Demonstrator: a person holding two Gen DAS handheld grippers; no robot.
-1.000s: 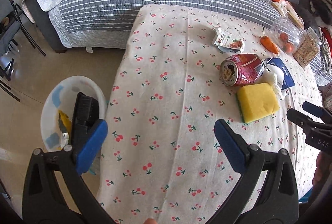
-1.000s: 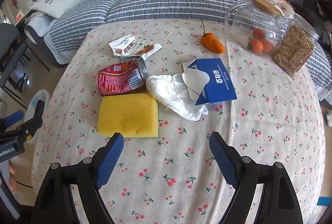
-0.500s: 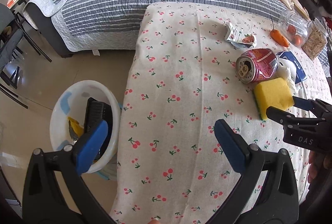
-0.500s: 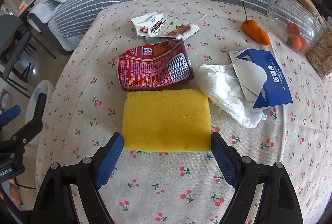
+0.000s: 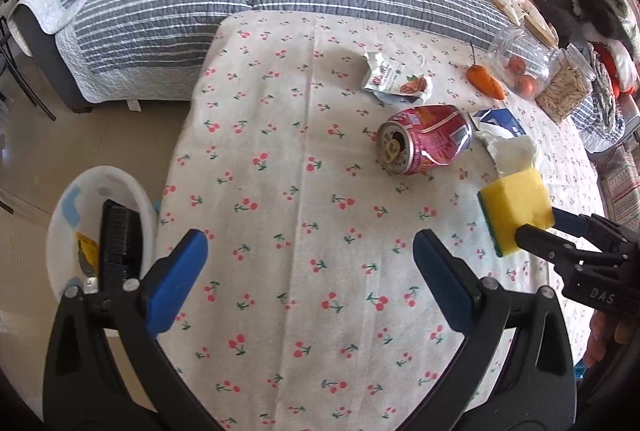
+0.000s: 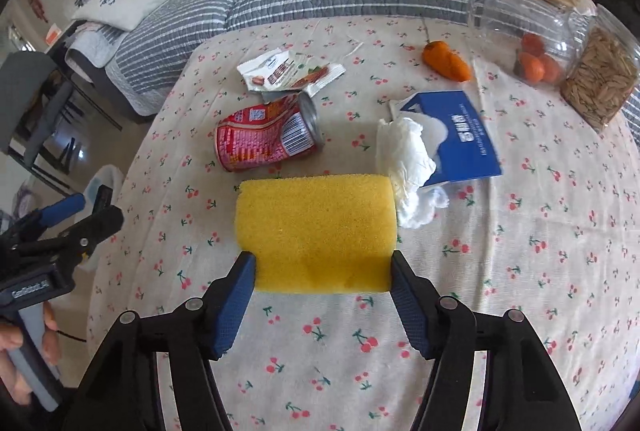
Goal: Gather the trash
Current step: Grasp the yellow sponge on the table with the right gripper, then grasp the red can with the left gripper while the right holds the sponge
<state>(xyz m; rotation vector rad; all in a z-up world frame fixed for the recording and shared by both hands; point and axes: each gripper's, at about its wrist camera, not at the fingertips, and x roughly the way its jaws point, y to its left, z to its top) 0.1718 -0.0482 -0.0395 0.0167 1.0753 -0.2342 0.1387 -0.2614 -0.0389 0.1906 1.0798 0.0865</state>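
The right tool is closing its blue pads on the yellow rectangular sponge, lifted just above the cherry-print worktop near the crushed red can, while the left tool hangs wide open, empty.

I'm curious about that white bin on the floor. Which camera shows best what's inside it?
The left wrist view. There the white bin stands beside the table edge with its mouth facing the camera, showing a black brush and a yellow scrap inside. In the right wrist view only a sliver of its rim shows behind the left claw, contents hidden.
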